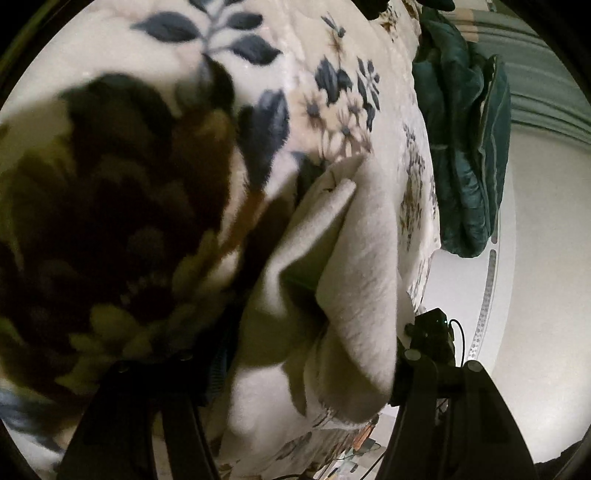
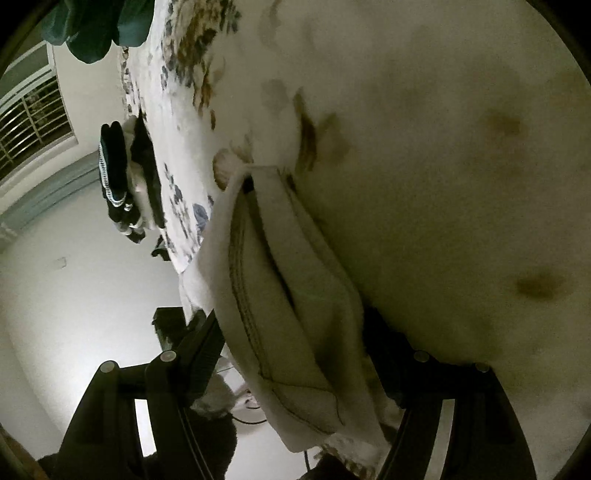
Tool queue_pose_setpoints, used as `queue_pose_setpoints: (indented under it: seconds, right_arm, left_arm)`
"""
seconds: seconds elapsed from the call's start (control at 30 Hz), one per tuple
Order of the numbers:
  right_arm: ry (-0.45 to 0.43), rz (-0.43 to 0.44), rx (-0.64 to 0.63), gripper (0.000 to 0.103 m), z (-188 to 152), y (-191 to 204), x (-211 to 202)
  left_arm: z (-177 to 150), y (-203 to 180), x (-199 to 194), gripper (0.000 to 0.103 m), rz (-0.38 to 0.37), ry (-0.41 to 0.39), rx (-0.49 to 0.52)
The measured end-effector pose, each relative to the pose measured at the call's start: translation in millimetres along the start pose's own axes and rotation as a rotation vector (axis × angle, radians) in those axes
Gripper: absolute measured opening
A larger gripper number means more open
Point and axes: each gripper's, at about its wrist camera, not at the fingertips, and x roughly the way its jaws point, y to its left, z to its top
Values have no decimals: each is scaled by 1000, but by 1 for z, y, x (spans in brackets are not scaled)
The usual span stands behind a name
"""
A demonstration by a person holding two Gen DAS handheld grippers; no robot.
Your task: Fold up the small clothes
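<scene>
A small cream-white garment point(image 1: 354, 280) lies bunched in folds on a floral blanket point(image 1: 258, 74). In the left wrist view it fills the gap between my left gripper's point(image 1: 295, 354) dark fingers point(image 1: 417, 362), which look closed on its lower edge. In the right wrist view the same garment point(image 2: 288, 295), showing a stitched hem, hangs between my right gripper's point(image 2: 295, 350) fingers point(image 2: 199, 343), which press on it from both sides. The other gripper's body shows at the left view's lower right point(image 1: 432, 328).
A dark teal quilted jacket point(image 1: 465, 147) lies at the blanket's edge, also in the right wrist view point(image 2: 96, 26). A pile of dark and white clothes point(image 2: 125, 177) sits on the blanket's edge. A barred window point(image 2: 33, 118) and white walls lie beyond.
</scene>
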Motion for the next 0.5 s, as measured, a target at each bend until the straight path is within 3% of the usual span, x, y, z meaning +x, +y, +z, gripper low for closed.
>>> queue_pose_setpoints:
  seconds: [0.07,0.1,0.13,0.17,0.23,0.33,0.5]
  right_arm:
    - [0,14,-8,75,-2,-1,2]
    - [-3,12,-16,75,-4,0,2]
    - [-7,5,-29,74,-6,2,4]
    - [-12,-5,-46,69,-9,6,6]
    - [-5,-24,-70,32,-13,12,11]
    - [-37,-60,-88,24,-22,25,10]
    - [-97,-88,-132,21,-37,67,0]
  left_arm:
    - [-1,-5,1,58,9,-21,6]
    - [-3,-10,2,51,24,-31,23]
    - [-5,-15,3,38,42,-41,44]
    - [-6,-22,4,18,66,-44,63]
    - [-8,-26,2,16,81,-67,78]
    - [-9,-36,-5,14,99,-94,101]
    - [-10,-60,-28,13,105,-116,170]
